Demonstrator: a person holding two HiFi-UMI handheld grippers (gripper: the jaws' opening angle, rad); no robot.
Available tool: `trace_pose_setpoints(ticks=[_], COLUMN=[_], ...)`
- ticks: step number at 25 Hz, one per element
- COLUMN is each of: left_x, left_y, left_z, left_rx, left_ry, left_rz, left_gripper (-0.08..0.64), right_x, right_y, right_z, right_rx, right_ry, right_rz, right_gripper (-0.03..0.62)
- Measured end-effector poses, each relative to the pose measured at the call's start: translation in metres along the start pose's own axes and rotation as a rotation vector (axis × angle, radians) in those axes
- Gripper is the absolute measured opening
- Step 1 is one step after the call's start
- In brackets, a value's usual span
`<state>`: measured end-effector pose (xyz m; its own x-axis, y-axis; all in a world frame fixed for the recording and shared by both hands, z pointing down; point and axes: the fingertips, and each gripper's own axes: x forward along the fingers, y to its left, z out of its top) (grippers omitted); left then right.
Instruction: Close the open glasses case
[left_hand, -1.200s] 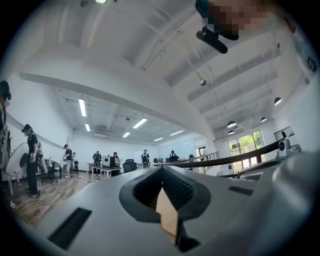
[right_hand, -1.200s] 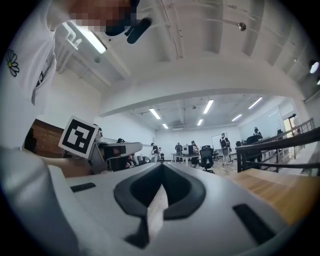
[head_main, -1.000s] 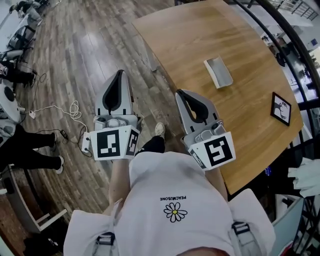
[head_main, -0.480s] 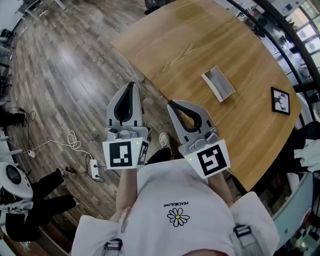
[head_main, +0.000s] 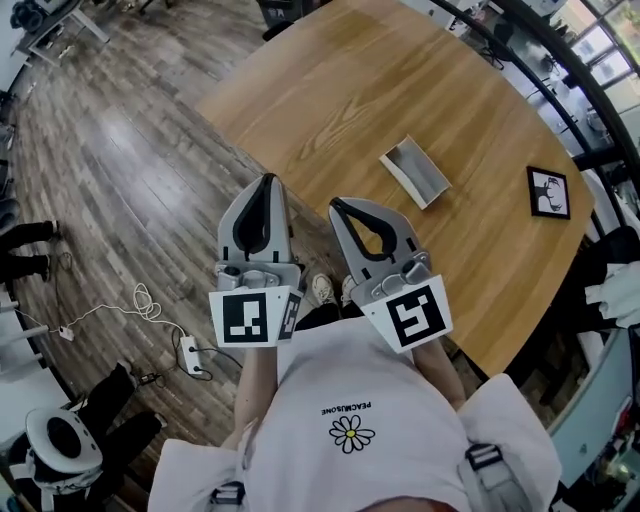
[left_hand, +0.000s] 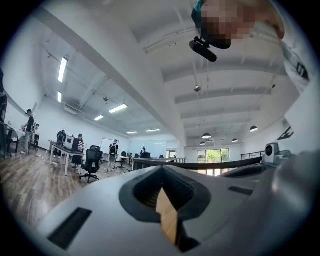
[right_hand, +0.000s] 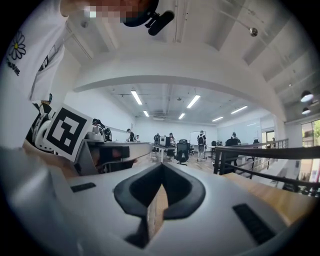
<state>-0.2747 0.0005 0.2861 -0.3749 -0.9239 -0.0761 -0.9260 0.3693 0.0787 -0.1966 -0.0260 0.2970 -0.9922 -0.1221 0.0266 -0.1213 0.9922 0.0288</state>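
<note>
An open grey glasses case (head_main: 415, 171) lies on the wooden table (head_main: 330, 90), its lid swung up, right of centre in the head view. My left gripper (head_main: 266, 184) is shut and empty at the table's near edge. My right gripper (head_main: 338, 208) is beside it, also shut and empty, short of the case. Both point level toward the table. In the left gripper view, the left gripper (left_hand: 161, 176) has its jaws together; in the right gripper view, the right gripper (right_hand: 161, 175) does too. The case is in neither gripper view.
A small black-framed picture (head_main: 548, 192) lies at the table's right edge. Wooden floor (head_main: 110, 170) spreads left, with a power strip and cable (head_main: 185, 352) near the person's feet. Desks, chairs and several people stand far off in the gripper views.
Both grippers have moved forward to the table edge, closer to the glasses case. The case sits nearer the middle of the head view. Both stay shut.
</note>
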Motion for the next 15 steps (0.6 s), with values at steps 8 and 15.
trace_pose_setpoints(ticks=[8,15], left_x=[0.036,0.066], left_y=[-0.079,-0.157], left_z=[0.009,-0.003], left_rx=[0.027,0.018], left_ry=[-0.022,-0.013], left_rz=[-0.154,-0.366], left_gripper=[0.017,0.017], right_x=[-0.06,-0.134], right_y=[-0.067,-0.122], right_z=[0.005,-0.003], right_rx=[0.018,0.031], right_ry=[-0.036,-0.042], right_rz=[-0.242,-0.526], right_gripper=[0.008,0.008])
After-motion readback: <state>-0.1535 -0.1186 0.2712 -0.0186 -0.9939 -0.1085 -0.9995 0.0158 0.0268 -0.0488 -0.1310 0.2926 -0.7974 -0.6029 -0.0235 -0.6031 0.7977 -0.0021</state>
